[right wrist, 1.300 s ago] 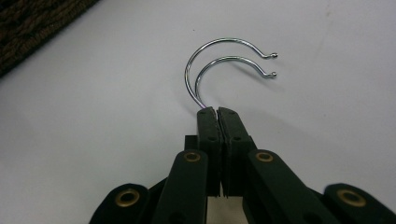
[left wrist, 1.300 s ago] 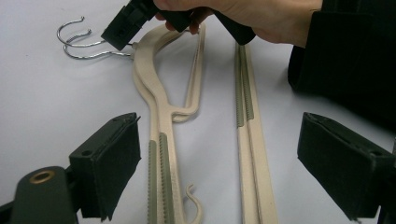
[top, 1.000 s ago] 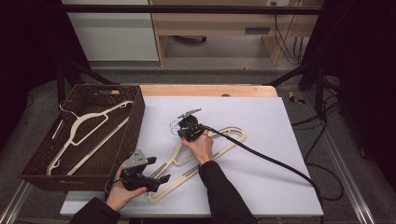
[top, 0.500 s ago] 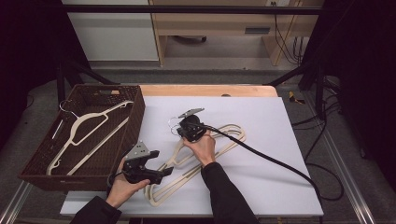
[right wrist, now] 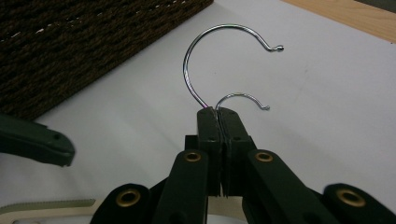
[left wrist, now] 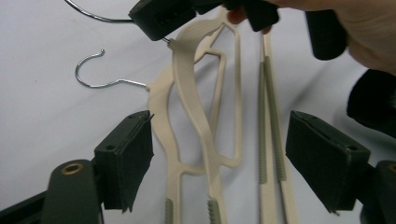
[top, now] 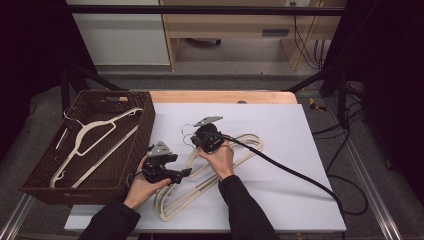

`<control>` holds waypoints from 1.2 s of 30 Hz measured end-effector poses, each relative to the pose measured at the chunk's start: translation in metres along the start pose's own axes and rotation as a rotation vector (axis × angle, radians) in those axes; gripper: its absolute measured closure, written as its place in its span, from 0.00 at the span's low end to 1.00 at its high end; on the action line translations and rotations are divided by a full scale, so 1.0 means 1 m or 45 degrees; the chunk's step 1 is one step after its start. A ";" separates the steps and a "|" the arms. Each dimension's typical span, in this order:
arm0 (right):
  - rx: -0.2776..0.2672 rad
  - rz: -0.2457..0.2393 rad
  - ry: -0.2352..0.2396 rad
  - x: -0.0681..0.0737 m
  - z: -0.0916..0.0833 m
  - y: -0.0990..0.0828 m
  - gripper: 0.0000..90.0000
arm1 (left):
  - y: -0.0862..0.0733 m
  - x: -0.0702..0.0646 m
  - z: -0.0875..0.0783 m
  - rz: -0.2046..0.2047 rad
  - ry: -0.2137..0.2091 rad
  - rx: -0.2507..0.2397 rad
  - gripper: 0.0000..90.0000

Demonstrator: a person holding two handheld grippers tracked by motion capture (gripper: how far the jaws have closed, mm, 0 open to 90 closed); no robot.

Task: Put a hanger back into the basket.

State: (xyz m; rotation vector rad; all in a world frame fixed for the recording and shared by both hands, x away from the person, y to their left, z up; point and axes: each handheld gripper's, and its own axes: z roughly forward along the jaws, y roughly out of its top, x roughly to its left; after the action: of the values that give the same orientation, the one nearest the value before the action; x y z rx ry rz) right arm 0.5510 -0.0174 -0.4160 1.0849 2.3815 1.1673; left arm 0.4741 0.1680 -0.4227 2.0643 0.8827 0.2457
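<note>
Two cream plastic hangers with wire hooks lie overlapped on the white table top. My right gripper (top: pixel 196 136) (right wrist: pixel 218 114) is shut on the base of one hanger's hook (right wrist: pixel 205 51), holding that hanger (left wrist: pixel 194 88) by its neck. The other hanger's smaller hook (right wrist: pixel 243 97) rests on the table just beyond, and its body (left wrist: pixel 161 126) lies beside the held one. My left gripper (top: pixel 186 173) (left wrist: pixel 224 158) is open; its jaws have just been closing and straddle both hangers' arms, with the right pad clear of them.
A dark woven basket (top: pixel 135 150) stands at the table's left and holds a third cream hanger (top: pixel 95 135). A black cable (top: pixel 290 172) trails from the right gripper across the table to the right. A wooden strip (top: pixel 225 96) edges the far side.
My left gripper has moved away from the front edge, up along the hangers toward their necks, and its jaws stand narrower. The right gripper has stayed shut on the hook, barely shifting.
</note>
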 end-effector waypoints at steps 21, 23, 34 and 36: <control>-0.047 -0.028 0.030 0.003 -0.017 -0.001 0.99 | 0.010 0.017 0.040 -0.109 -0.102 0.096 0.76; -0.056 -0.031 0.035 0.003 -0.019 -0.002 0.99 | 0.010 0.016 0.040 -0.116 -0.125 0.090 0.82; -0.106 -0.051 0.073 0.005 -0.042 -0.004 0.98 | 0.013 0.004 0.029 -0.192 -0.146 0.054 0.89; -0.120 -0.048 0.085 0.005 -0.051 -0.005 0.98 | 0.014 0.002 0.025 -0.212 -0.160 0.045 0.91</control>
State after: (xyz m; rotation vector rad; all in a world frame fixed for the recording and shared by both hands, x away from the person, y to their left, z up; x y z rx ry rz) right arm 0.5181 -0.0439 -0.3874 0.9819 2.3593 1.3075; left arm 0.4941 0.1476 -0.4279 2.0018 0.9806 0.0107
